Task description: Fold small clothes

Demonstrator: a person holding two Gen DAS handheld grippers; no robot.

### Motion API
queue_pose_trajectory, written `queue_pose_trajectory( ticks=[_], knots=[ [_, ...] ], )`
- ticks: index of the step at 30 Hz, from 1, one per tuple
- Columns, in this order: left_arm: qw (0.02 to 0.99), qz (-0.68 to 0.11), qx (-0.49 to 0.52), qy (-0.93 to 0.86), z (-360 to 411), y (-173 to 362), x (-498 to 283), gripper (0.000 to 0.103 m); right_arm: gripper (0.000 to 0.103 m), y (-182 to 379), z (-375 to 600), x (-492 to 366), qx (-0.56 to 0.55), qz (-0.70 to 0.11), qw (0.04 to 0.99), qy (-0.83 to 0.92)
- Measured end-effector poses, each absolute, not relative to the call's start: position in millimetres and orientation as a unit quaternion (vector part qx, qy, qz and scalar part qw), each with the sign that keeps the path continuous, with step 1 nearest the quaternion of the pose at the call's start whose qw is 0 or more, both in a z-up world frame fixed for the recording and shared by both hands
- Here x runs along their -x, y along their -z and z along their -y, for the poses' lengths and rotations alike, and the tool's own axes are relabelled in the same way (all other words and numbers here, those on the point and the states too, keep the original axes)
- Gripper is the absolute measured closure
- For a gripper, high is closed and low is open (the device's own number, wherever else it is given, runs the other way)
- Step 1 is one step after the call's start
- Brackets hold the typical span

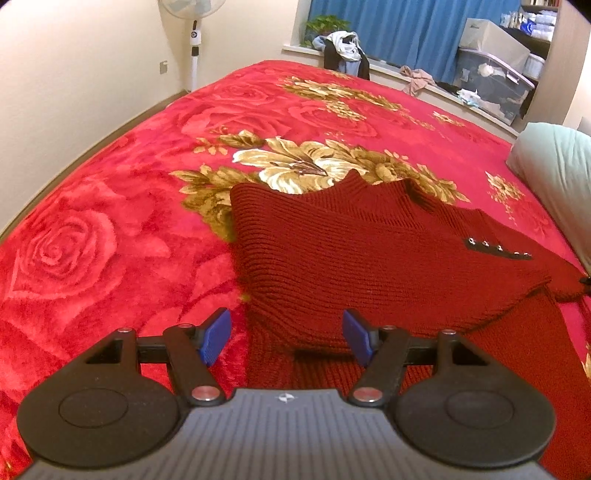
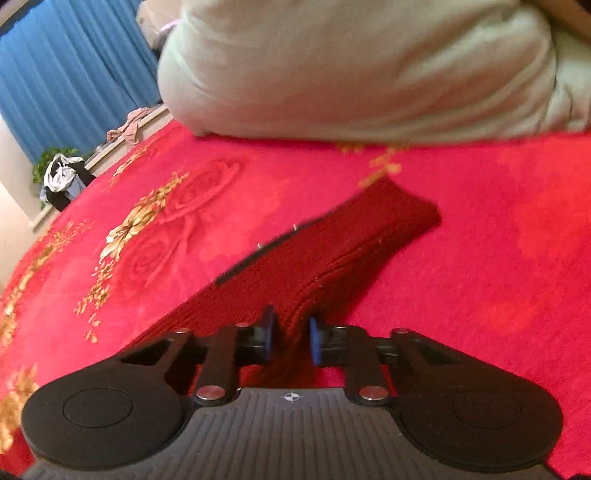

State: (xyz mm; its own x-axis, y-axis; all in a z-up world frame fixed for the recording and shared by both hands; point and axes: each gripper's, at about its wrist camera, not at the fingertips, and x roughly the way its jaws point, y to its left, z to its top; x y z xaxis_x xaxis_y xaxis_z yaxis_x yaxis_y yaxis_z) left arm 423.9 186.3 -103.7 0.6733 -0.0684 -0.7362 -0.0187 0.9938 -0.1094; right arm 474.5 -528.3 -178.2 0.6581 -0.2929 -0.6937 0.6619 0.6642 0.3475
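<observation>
A dark red knitted sweater (image 1: 369,251) lies partly folded on the red rose-patterned blanket (image 1: 110,221), with a dark strip of small metal buttons (image 1: 498,249) near its right side. My left gripper (image 1: 286,338) hovers over the sweater's near left edge, blue pads wide apart and nothing pinched between them. In the right wrist view, a raised fold of the sweater (image 2: 332,251) runs toward the camera and passes between the blue pads of my right gripper (image 2: 291,334), which are shut on the knit.
A pale green pillow (image 2: 351,66) lies just beyond the sweater, also seen at the bed's right side as the pillow (image 1: 557,173). A standing fan (image 1: 194,33), a heap of clothes (image 1: 343,48) on the sill, blue curtains and storage bins (image 1: 491,81) line the far wall.
</observation>
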Motion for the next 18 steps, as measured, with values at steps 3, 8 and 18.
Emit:
queue_pose_trajectory(
  ticks=[3,8,18],
  knots=[
    [0.915,-0.401,0.054,0.010,-190.3,101.3,-422.0,0.031,0.088,151.4,502.4,-487.0,-0.215,-0.302,0.882,0.290],
    [0.916,-0.395,0.068,0.003,-200.7,96.0,-418.4,0.031,0.090,81.6,411.4,-500.9,-0.085,-0.221,0.944,0.229],
    [0.914,-0.392,0.103,-0.015,-217.6,95.4,-418.0,0.031,0.083,60.4,121.5,-458.0,0.004,-0.228,0.953,-0.198]
  ],
)
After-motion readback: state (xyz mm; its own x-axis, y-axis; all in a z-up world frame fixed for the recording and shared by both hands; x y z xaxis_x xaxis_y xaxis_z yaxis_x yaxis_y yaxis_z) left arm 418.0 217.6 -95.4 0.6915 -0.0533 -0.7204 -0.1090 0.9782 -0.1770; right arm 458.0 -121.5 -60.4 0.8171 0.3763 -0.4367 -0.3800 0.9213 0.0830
